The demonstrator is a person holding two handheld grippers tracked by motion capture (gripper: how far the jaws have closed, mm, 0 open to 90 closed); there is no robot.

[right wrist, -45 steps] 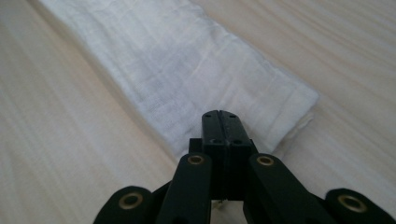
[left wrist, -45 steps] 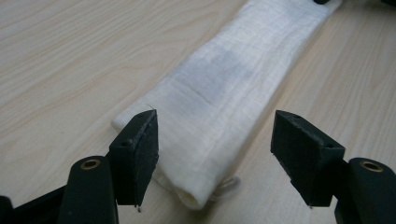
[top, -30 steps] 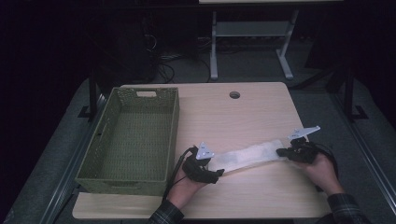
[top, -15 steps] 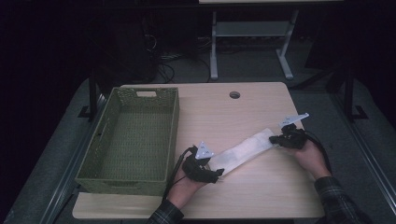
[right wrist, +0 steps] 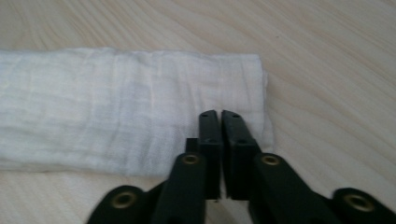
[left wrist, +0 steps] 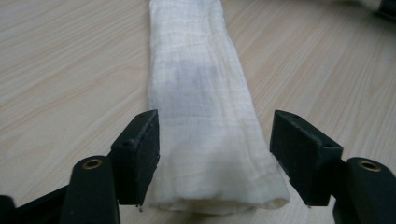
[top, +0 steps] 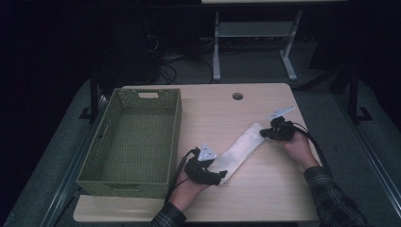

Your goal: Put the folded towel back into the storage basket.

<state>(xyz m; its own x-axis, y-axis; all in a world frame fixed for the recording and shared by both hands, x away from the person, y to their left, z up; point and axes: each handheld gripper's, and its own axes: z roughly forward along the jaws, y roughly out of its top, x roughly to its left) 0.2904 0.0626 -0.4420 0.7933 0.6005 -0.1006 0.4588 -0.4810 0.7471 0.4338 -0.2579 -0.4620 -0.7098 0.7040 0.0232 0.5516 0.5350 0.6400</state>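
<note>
A long folded white cloth [top: 239,151] lies diagonally on the wooden table [top: 213,111]. My left gripper [top: 220,176] is at its near end. In the left gripper view the cloth [left wrist: 201,116] runs away between the jaws, and the left gripper [left wrist: 215,154] has both pads against the cloth's edges. My right gripper [top: 265,134] sits at the far end. Its jaws have just been opening by a sliver. In the right gripper view the right gripper [right wrist: 219,122] has them almost together over the flat cloth [right wrist: 116,107], with nothing visible between them.
A green woven basket [top: 174,137] stands on the left part of the table and looks empty. A round cable hole [top: 237,96] is near the far edge. Bare tabletop lies beyond the cloth and to its right. Desk legs and cables stand on the dark floor behind.
My right gripper moved away from me and a little left, swinging the cloth's far end with it. The cloth now lies more steeply diagonal. The left gripper stayed put.
</note>
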